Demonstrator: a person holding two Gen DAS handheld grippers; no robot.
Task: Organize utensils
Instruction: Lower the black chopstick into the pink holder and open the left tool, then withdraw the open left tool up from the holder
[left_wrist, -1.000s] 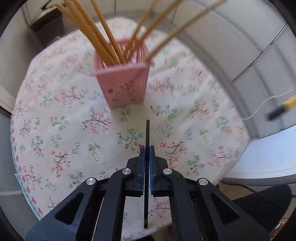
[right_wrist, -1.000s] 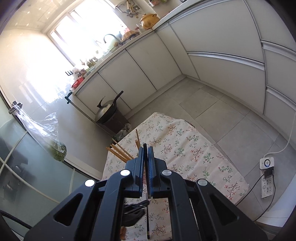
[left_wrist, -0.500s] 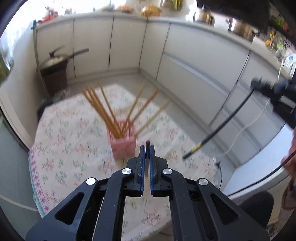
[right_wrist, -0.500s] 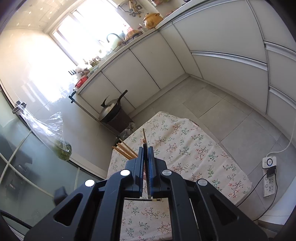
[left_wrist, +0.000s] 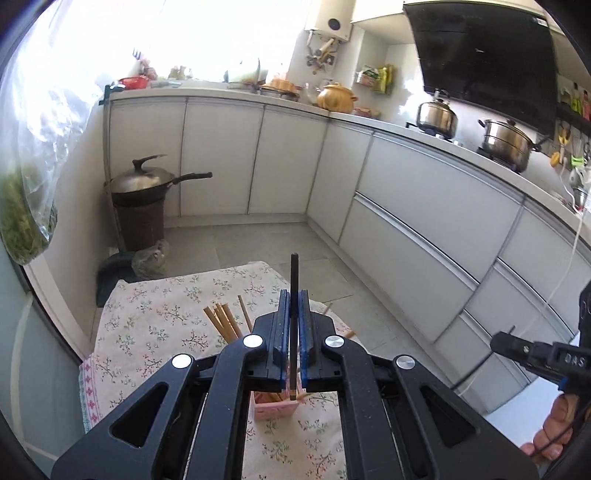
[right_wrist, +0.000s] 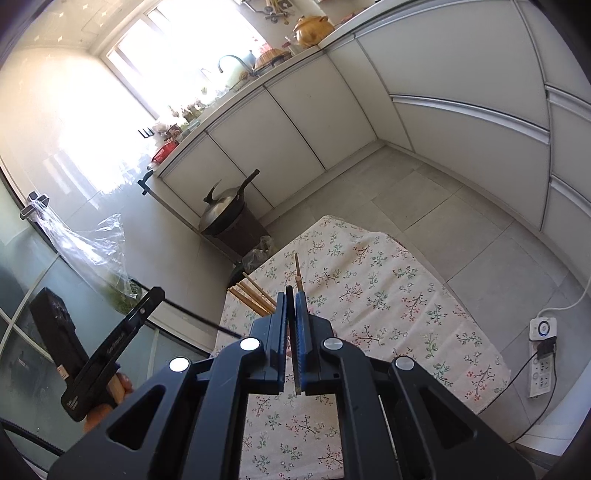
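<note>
2 dark chopsticks, 1 per gripper: my left gripper (left_wrist: 294, 299) fingers pinch a black chopstick (left_wrist: 294, 280) pointing forward along them; my right gripper (right_wrist: 294, 295) grips another chopstick (right_wrist: 290, 314) likewise. Below, on the floral surface (right_wrist: 388, 291), a pink holder (left_wrist: 275, 406) contains wooden chopsticks (left_wrist: 221, 323) leaning outward.

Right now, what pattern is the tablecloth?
Cream tablecloth with small floral sprigs; right wrist view shows it best.

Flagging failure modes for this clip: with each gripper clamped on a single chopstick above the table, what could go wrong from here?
1. The left gripper pinches its dark chopstick on a thin contact; it may pivot or slip.
2. The pink holder already bristles with splayed wooden chopsticks; insertion could snag them or tip it.
3. The right gripper holds its chopstick close by; the two could collide.
</note>
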